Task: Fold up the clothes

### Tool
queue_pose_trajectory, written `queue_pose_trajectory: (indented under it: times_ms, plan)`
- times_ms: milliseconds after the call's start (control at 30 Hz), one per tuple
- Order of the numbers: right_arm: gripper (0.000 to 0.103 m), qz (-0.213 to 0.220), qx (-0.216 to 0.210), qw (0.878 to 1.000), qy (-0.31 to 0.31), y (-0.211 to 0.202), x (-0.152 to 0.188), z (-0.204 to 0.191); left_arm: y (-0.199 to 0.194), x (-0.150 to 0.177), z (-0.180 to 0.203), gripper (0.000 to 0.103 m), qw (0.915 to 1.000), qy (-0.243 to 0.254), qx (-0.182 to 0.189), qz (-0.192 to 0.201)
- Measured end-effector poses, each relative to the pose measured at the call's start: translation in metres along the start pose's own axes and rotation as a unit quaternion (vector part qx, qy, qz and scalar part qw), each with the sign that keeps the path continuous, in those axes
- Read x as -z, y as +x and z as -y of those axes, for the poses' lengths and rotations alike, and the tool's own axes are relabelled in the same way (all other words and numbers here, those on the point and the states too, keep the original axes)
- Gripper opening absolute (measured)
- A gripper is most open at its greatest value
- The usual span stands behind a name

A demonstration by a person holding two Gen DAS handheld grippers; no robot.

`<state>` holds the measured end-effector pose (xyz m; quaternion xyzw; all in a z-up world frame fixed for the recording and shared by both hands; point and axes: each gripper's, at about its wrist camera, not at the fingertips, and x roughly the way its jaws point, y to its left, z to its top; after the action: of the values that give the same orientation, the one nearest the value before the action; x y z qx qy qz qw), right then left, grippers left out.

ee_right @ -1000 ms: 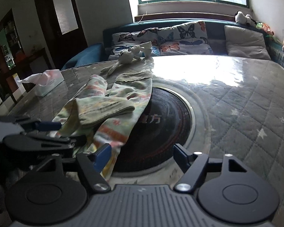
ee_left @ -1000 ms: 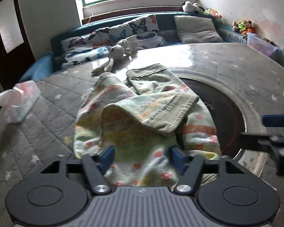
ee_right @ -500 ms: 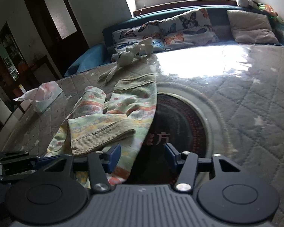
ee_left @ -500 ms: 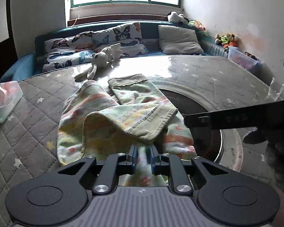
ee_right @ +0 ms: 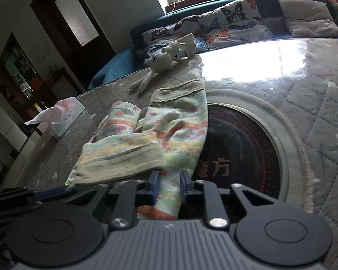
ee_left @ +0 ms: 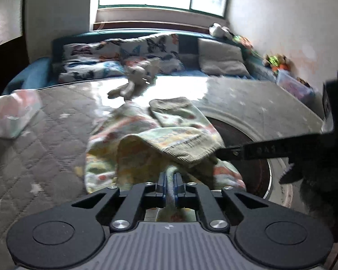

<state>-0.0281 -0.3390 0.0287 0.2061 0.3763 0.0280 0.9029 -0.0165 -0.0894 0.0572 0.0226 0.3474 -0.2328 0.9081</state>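
The left hand-held gripper is clamped on a bunched hem of the soft floral-print garment at frame centre, lying rumpled on the quilted tabletop. The right hand-held gripper pinches the garment's lower edge, fingers narrowly apart around the cloth.

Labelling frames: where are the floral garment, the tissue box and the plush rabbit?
floral garment (ee_right: 178, 123), right wrist view, printed middle.
tissue box (ee_right: 65, 118), right wrist view, side face.
plush rabbit (ee_left: 138, 76), left wrist view, body.
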Motion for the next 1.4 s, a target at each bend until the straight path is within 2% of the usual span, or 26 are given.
queue_pose_trajectory:
  times_ms: [200, 267, 367, 500, 533, 600, 633, 667, 733, 933, 1000, 1100, 1167, 1333, 1400]
  plan:
    - [0.018, 0.001, 0.008, 1.0, 0.008, 0.003, 0.0, -0.001, -0.042, 0.006, -0.04, 0.004, 0.9965, -0.069, -0.027, 0.038]
    - [0.025, 0.004, 0.016, 1.0, 0.012, 0.004, -0.001, -0.001, -0.049, 0.008, -0.053, 0.004, 0.9954, -0.077, -0.041, 0.039]
    - [0.031, 0.011, 0.029, 0.999, 0.013, 0.007, -0.002, 0.001, -0.048, 0.009, -0.062, 0.005, 0.9958, -0.078, -0.043, 0.022]
    - [0.031, 0.008, 0.03, 0.999, 0.012, 0.013, -0.006, 0.002, -0.037, 0.008, -0.045, 0.008, 0.9983, -0.053, -0.023, 0.01]
    - [0.031, 0.007, 0.029, 1.0, 0.01, 0.014, -0.006, 0.002, -0.032, 0.007, -0.038, 0.012, 0.999, -0.041, -0.019, 0.009]
    - [0.03, 0.004, 0.027, 1.0, 0.003, 0.016, -0.007, 0.0, -0.023, 0.004, -0.023, 0.035, 0.9998, -0.011, -0.015, 0.003]
    - [0.029, 0.005, 0.026, 1.0, 0.002, 0.017, -0.007, 0.0, -0.018, 0.003, -0.015, 0.052, 0.9999, 0.002, -0.015, 0.0]
    - [0.025, 0.005, 0.023, 1.0, 0.002, 0.017, -0.006, 0.0, -0.014, 0.002, -0.008, 0.056, 0.9998, 0.017, -0.013, -0.001]
    - [0.023, 0.003, 0.016, 1.0, 0.002, 0.016, -0.006, 0.0, -0.005, -0.003, 0.004, 0.057, 0.9993, 0.037, -0.007, 0.001]
    - [0.024, 0.004, 0.013, 1.0, 0.005, 0.014, -0.007, 0.004, 0.032, -0.012, 0.012, 0.056, 0.9989, 0.043, -0.009, -0.017]
    - [0.026, 0.004, 0.012, 1.0, 0.004, 0.013, -0.008, 0.005, 0.04, -0.012, 0.011, 0.05, 0.9989, 0.04, -0.004, -0.024]
    - [0.027, 0.004, 0.011, 1.0, 0.003, 0.014, -0.008, 0.005, 0.045, -0.013, 0.006, 0.031, 0.9994, 0.024, 0.001, -0.025]
    - [0.034, 0.004, 0.009, 1.0, 0.004, 0.016, -0.009, 0.006, 0.044, -0.014, 0.001, 0.023, 0.9997, 0.012, 0.007, -0.02]
    - [0.035, 0.01, 0.007, 1.0, 0.01, 0.019, -0.011, 0.01, 0.026, -0.02, -0.01, 0.017, 0.9998, -0.014, 0.011, 0.01]
    - [0.039, 0.012, 0.007, 1.0, 0.015, 0.021, -0.014, 0.011, 0.018, -0.024, -0.017, 0.015, 0.9991, -0.03, 0.012, 0.026]
